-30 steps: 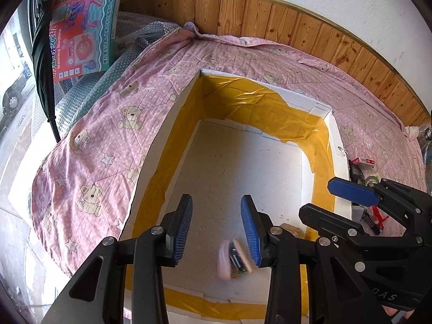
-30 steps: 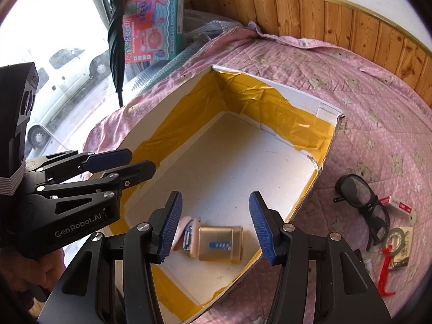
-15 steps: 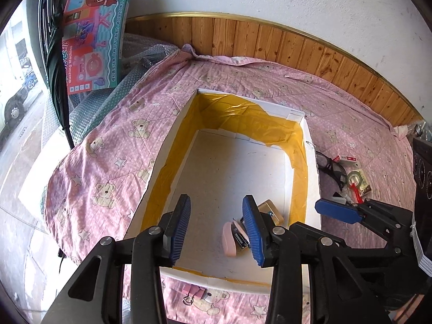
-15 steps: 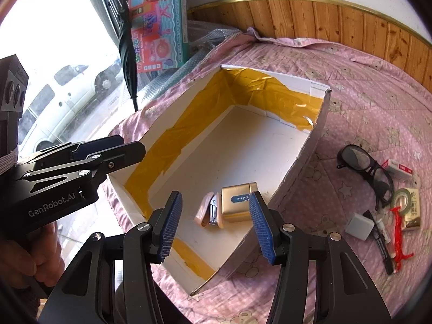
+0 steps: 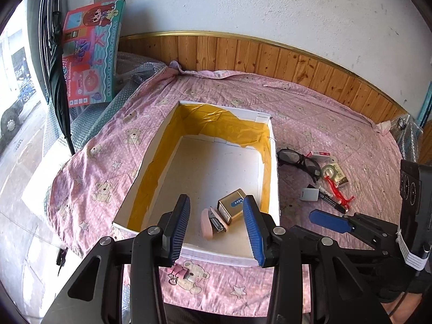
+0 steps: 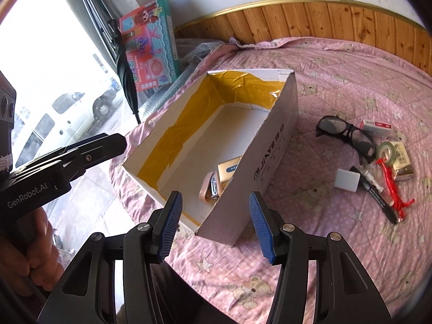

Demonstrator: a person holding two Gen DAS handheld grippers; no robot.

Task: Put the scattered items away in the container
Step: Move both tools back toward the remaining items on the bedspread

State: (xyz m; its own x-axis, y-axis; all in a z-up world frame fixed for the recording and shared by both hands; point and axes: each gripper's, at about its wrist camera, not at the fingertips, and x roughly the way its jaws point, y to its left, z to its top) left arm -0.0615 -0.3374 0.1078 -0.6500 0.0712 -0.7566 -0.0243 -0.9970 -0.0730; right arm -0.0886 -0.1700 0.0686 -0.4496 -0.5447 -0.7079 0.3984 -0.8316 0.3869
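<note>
A white cardboard box [image 5: 274, 178] [image 6: 272, 145] lined with yellow tape stands on the pink bedspread. Inside it lie a pink stapler [image 5: 212, 222] [image 6: 210, 185] and a gold box [image 5: 231, 206] [image 6: 228, 170]. To its right are scattered black glasses [image 5: 298, 159] [image 6: 345, 133], a tape roll [image 6: 386, 149], a white eraser [image 6: 347, 179], a black marker [image 6: 378, 198], a red clip [image 6: 391, 189] and a small white-red packet [image 6: 376, 128]. My left gripper [image 5: 216, 226] hangs open above the box's near end, holding nothing. My right gripper [image 6: 216, 225] is open over the box's near corner, also holding nothing.
A toy carton [image 5: 91, 62] and a folded black umbrella [image 5: 58, 81] lean at the far left by a window. Wood panelling [image 5: 270, 56] runs behind the bed. Bubble wrap [image 5: 89, 113] lies at the bed's left edge. A person's hand [image 6: 29, 245] holds the left gripper.
Both grippers have pulled back and up from inside the box. The pink stapler, falling a second ago, now rests beside the gold box. The scattered items at the right have come into view.
</note>
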